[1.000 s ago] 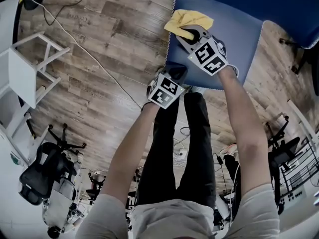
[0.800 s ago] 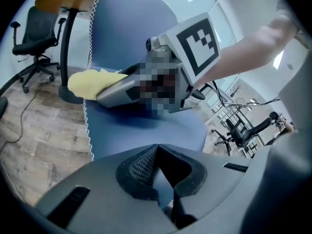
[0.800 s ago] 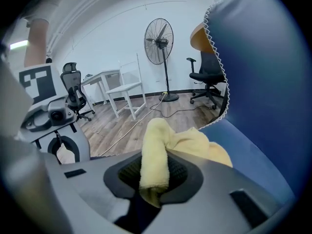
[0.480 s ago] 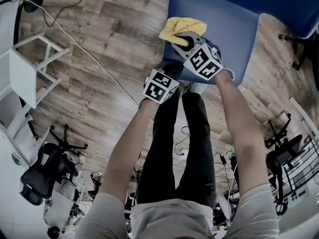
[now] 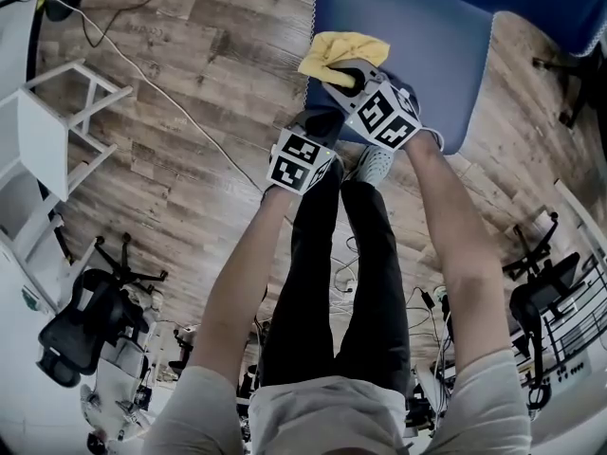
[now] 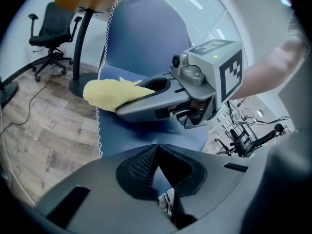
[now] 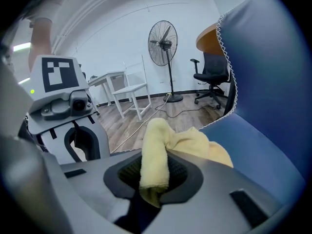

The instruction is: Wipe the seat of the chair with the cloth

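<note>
The one yellow cloth (image 5: 343,51) lies bunched at the left edge of the blue chair seat (image 5: 432,50), its left end reaching the white stitched trim. Its long axis runs from the jaws out toward the far left. The right gripper (image 5: 347,76) is clamped on it: in the right gripper view a rolled fold stands between the jaws, and the part below them is hidden. The seat is cut off at the top of the head view, and its legs cannot be seen. The left gripper (image 5: 324,119), the second of the two, hovers just beside the seat's near left corner, jaws closed together on nothing. Around them is wooden floor (image 5: 190,93) with one white stool (image 5: 47,131) at the far left.
</note>
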### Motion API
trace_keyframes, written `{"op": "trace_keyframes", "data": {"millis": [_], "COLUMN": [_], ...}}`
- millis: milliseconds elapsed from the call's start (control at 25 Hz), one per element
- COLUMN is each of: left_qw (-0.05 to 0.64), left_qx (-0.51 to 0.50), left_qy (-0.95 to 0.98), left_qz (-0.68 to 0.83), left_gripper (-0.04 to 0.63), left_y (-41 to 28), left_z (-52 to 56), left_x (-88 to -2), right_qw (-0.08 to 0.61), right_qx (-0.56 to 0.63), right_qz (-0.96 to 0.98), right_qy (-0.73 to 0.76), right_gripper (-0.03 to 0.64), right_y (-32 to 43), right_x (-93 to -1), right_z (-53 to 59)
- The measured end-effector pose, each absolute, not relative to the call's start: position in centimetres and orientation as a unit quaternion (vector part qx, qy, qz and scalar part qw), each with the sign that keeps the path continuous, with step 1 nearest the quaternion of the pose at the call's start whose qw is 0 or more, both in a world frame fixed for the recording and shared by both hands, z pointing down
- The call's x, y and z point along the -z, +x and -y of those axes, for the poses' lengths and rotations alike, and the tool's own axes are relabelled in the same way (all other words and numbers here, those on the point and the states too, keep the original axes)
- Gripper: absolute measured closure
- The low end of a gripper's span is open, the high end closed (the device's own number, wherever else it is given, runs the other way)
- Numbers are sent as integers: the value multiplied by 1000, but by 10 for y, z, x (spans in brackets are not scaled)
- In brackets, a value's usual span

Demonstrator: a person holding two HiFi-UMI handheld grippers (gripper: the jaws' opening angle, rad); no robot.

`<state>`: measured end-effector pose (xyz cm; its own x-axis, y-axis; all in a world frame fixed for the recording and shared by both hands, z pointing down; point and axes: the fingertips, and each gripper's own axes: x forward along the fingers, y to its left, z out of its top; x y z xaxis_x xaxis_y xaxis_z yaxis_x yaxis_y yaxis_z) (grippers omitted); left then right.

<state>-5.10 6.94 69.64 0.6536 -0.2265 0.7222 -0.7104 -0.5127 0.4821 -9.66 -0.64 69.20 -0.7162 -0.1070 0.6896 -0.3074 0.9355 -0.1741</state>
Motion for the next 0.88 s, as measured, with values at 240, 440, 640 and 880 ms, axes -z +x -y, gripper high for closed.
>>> {"op": "trace_keyframes", "data": {"millis": [240,440,640,880], "left_qw": [400,401,402,408], "left_qx": [-306,-306,-306,-317], "left_qy": [813,809,803,790], "left_qz": [292,301,317,330], "left_gripper": [568,568,568,568], "left_y": [-56,-60,-64,-71], "left_z": [-79,-86,-97,-113], "left_x": [-696,-696,-697,-700], "right_qw": [360,361,363,371], "right_qx": [-138,-135,-128,-119], "right_qz": [916,916,917,916], "right_qy": [111,113,100,90], "right_gripper": [546,546,546,546], "right_y": [-97,-97,-98,-98], "right_x": [-692,-692,-691,-690], "right_z": [-5,-6,-19,-34]}}
